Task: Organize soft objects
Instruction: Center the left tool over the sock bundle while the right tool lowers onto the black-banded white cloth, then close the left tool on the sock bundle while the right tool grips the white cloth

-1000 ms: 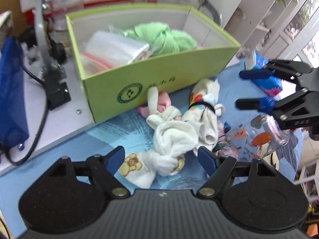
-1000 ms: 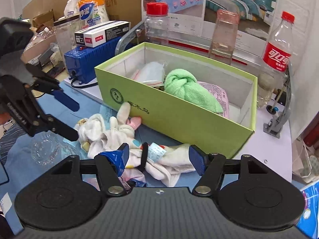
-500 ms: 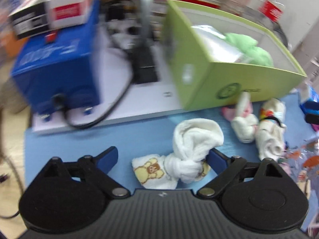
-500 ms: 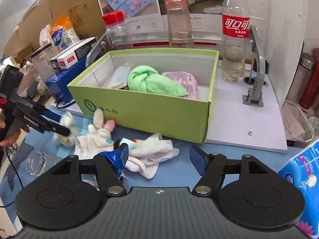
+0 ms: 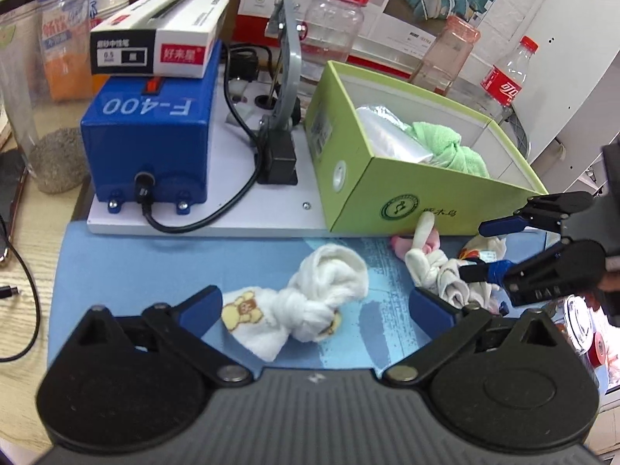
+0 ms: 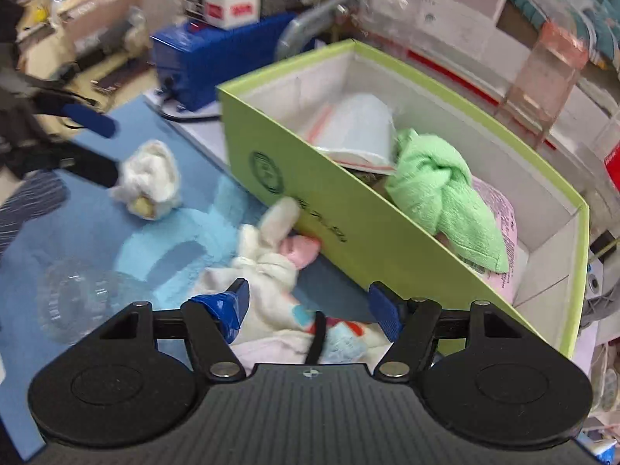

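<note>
One green box (image 5: 395, 209), two knotted white cloths (image 5: 310, 302) (image 6: 267, 267), one green towel (image 6: 441, 190), three bottles (image 5: 333, 27).

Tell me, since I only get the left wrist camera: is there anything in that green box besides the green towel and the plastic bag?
Observer: Yes. The right wrist view shows a pink packet in the green box, partly under the green towel.
Operator: And what is below the right gripper? I only see it side-on.
Observer: The right gripper is open over a white cloth bundle with a black band round it. Its pads are not pressing the cloth.
</note>
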